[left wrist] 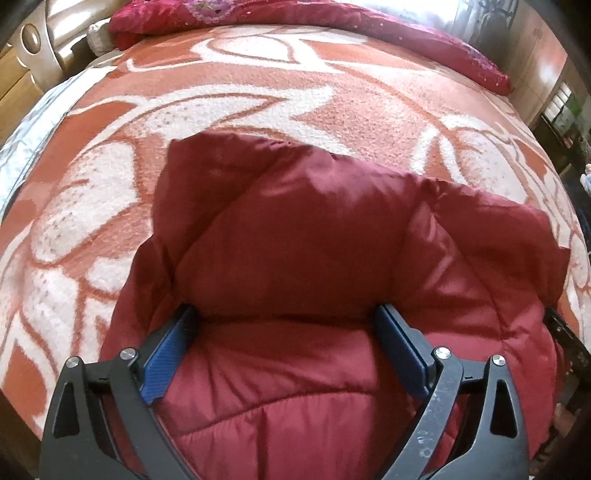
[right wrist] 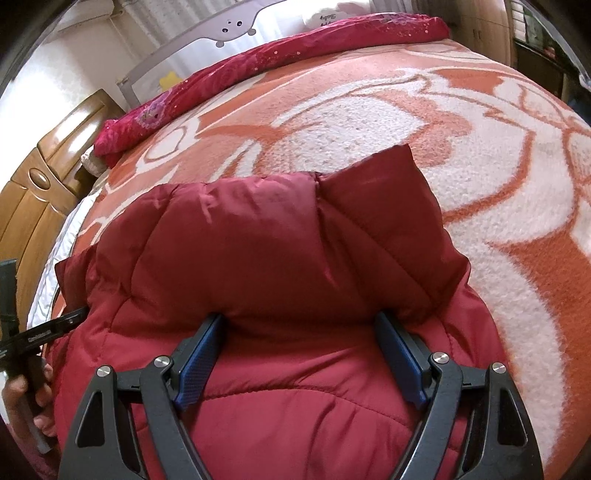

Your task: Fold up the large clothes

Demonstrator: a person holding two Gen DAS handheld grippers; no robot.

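Jacket on blanket; both tools (left, right) steeply downward, wide open, nothing gripped

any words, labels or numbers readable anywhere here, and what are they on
"Baby": cursive writing on a white item behind the pink quilt, right wrist view.
White lettering on the left tongs' black arm, right wrist view: too small to read.
Scratchy marks on the left tongs' right arm, left wrist view: not legible.
Red jacket: no text visible.
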